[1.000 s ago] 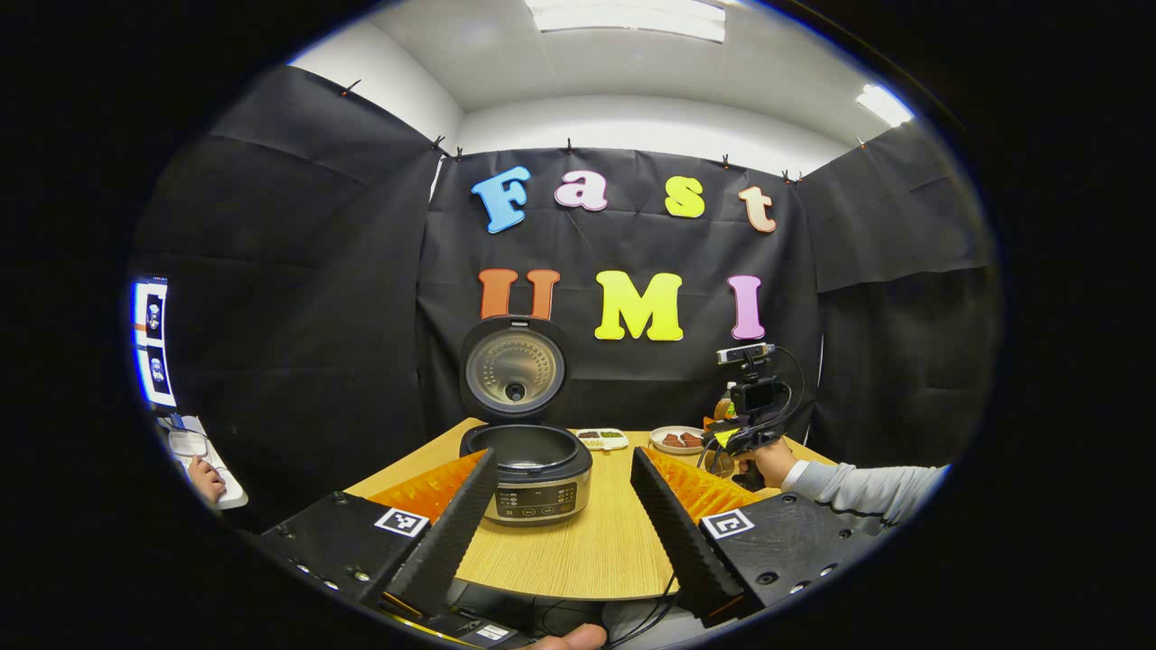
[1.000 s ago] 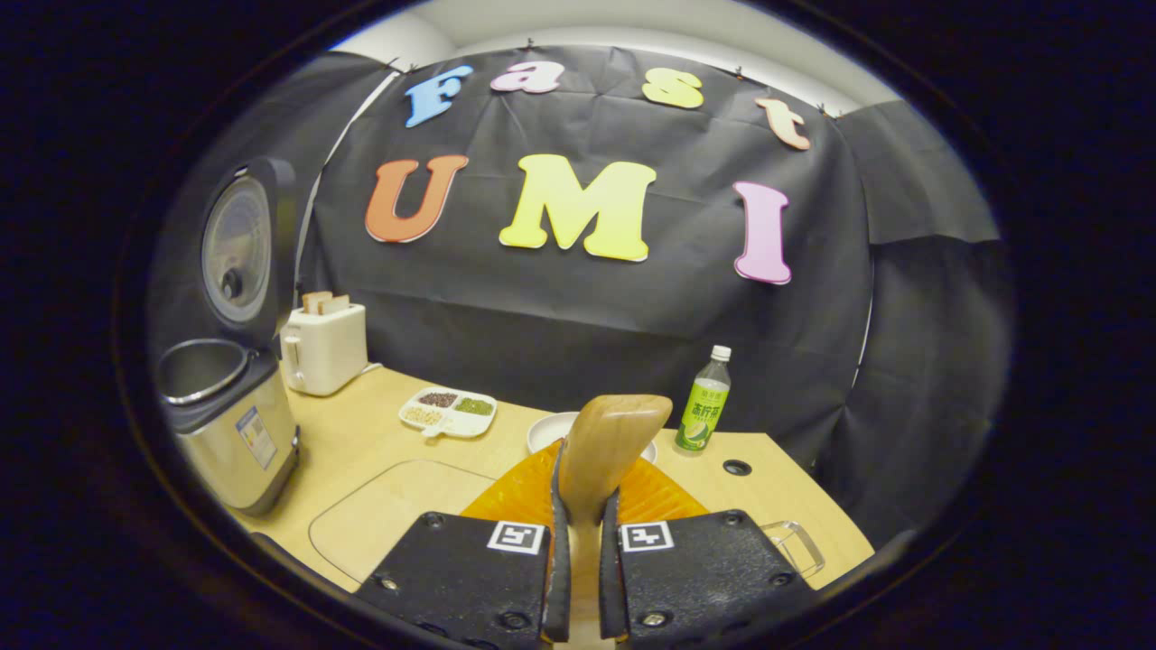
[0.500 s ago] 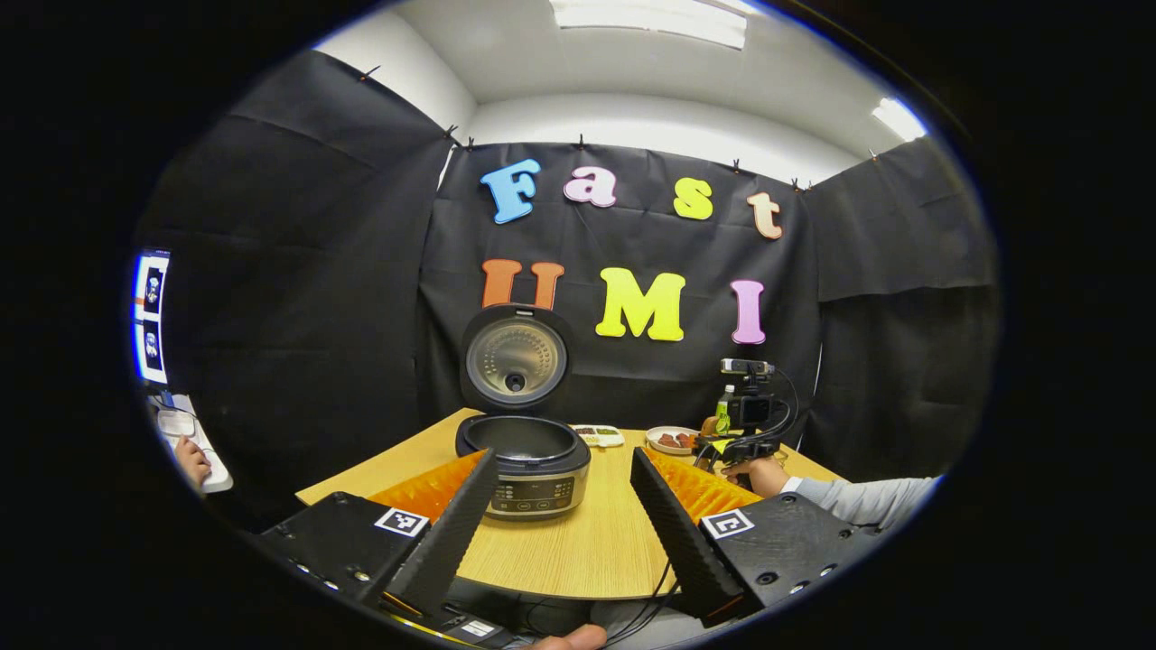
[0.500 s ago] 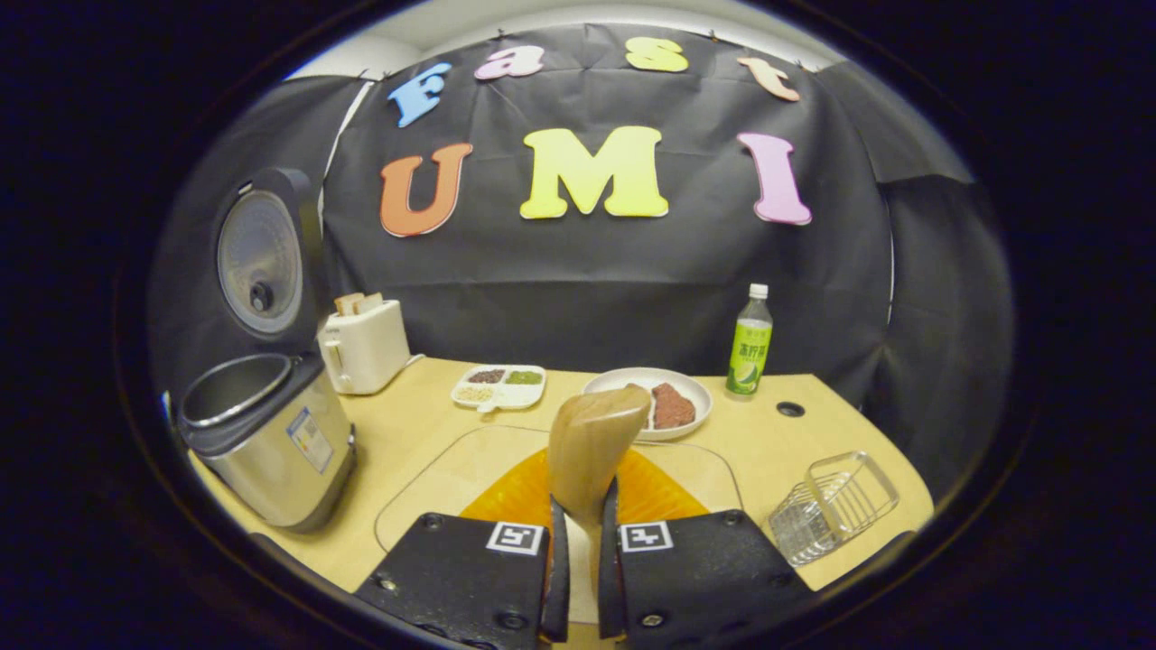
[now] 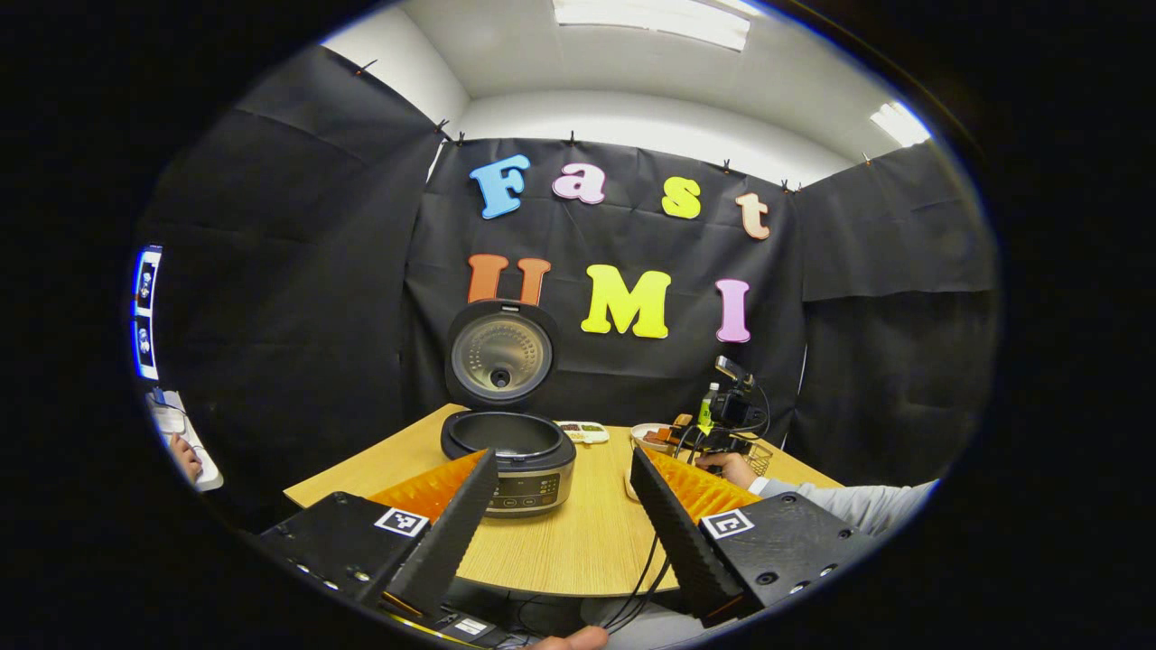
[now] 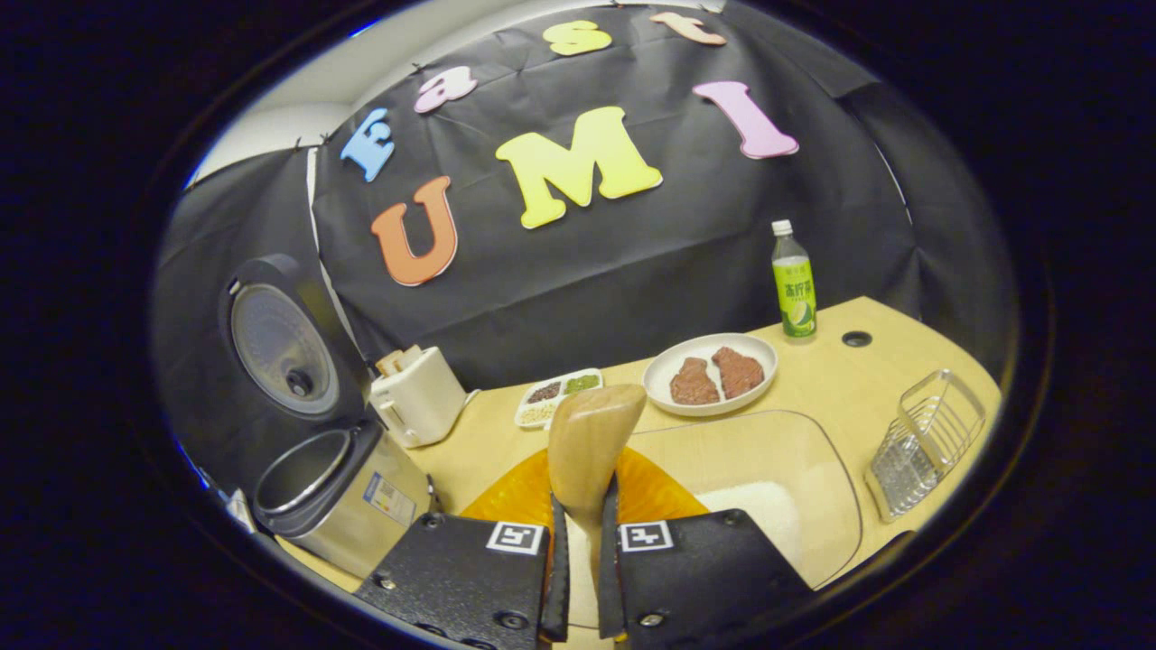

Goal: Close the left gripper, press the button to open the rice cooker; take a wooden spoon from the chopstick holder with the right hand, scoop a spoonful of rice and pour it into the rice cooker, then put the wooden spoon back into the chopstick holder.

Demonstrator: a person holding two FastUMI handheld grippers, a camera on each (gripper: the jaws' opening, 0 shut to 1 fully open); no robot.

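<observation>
The rice cooker (image 5: 508, 459) stands open on the wooden table, its lid (image 5: 501, 352) upright; it sits low on the left in the right gripper view (image 6: 336, 492). My left gripper (image 5: 560, 515) is open, well short of the cooker, nothing between its fingers. My right gripper (image 6: 582, 510) is shut on the handle of the wooden spoon (image 6: 589, 438), whose bowl looks bare. Under it lies a clear tray (image 6: 817, 451) with white rice (image 6: 754, 516). The wire chopstick holder (image 6: 926, 442) lies to the right. Farther off, a hand holds the right gripper (image 5: 727, 413).
A plate with two brown pieces (image 6: 713, 372), a green-labelled bottle (image 6: 793, 282), a divided dish of beans (image 6: 558, 397) and a white toaster (image 6: 420, 408) stand along the back of the table (image 6: 867, 379). Cables hang over the table's near edge (image 5: 632, 578).
The right gripper with the spoon has rolled and dipped over the clear tray, bringing the rice into sight. The left gripper drew back a little from the cooker, still open.
</observation>
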